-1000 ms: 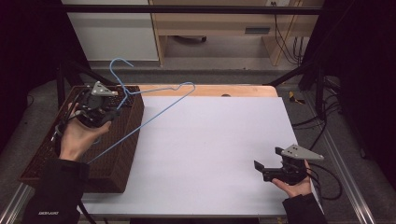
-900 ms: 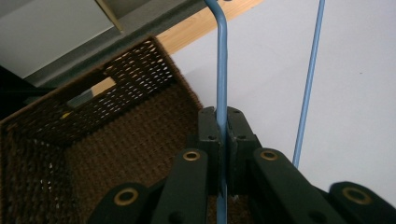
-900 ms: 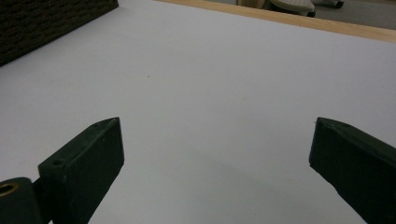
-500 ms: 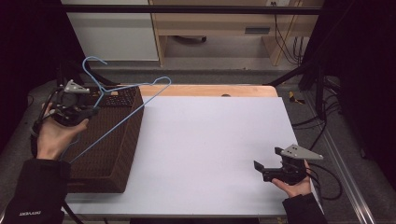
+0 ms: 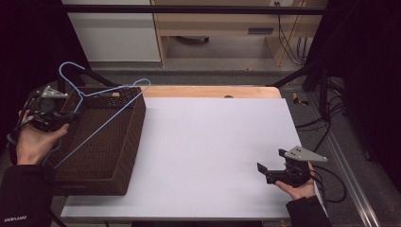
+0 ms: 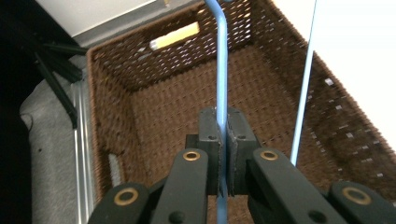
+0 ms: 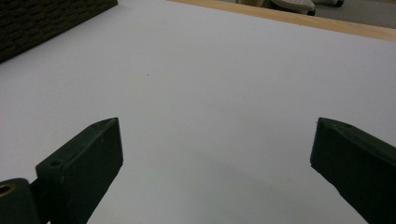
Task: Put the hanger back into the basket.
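Left gripper (image 6: 222, 154) at 9 o'clock, black jaws clamped tight on thin blue wire hanger (image 5: 101, 113), which hangs tilted over the dark brown woven wicker basket (image 5: 125, 146), hook up at 11. Right gripper (image 5: 272, 171) at 4 o'clock, jaws wide apart, nothing between them, over smooth white tabletop (image 5: 208, 151).

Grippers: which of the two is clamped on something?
The left gripper, over the wicker basket: its jaws are shut on the blue wire hanger. The right gripper stands open over the white tabletop, nothing between its jaws.
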Tool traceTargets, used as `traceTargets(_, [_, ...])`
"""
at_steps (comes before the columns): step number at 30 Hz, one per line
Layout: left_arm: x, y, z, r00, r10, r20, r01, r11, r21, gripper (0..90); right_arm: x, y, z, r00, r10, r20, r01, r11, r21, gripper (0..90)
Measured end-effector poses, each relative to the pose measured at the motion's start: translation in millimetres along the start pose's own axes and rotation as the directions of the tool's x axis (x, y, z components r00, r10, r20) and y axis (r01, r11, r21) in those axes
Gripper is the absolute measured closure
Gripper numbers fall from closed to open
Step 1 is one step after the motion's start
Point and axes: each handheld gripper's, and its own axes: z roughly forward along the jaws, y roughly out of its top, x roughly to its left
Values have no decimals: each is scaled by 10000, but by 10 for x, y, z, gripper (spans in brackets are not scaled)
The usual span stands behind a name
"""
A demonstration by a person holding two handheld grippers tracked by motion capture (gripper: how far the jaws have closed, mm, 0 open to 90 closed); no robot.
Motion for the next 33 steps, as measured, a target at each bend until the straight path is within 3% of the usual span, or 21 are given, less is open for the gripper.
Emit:
traceTargets(9, [152,-145,103,9995,-154,-278,160,9996,218,870,9,-3,12,10000,-49,-11,49,10000,30,25])
traceTargets(13, [201,-187,148,9981,-173,-594,194,9992,352,870,8,-3,13,10000,-72,-17,72,10000,14,25])
traceTargets(21, [271,-308,292,9973,-211,-708,260,9973,688,870,6,-5,12,10000,-94,-15,94,9999,52,25])
traceTargets(26, [257,-389,383,9968,-223,-762,285,9962,818,870,9,-4,15,10000,-55,-27,55,9999,84,27])
traceTargets(33, [135,-505,597,9987,-250,-437,292,9946,992,870,4,-5,16,10000,-57,-7,57,9999,89,30])
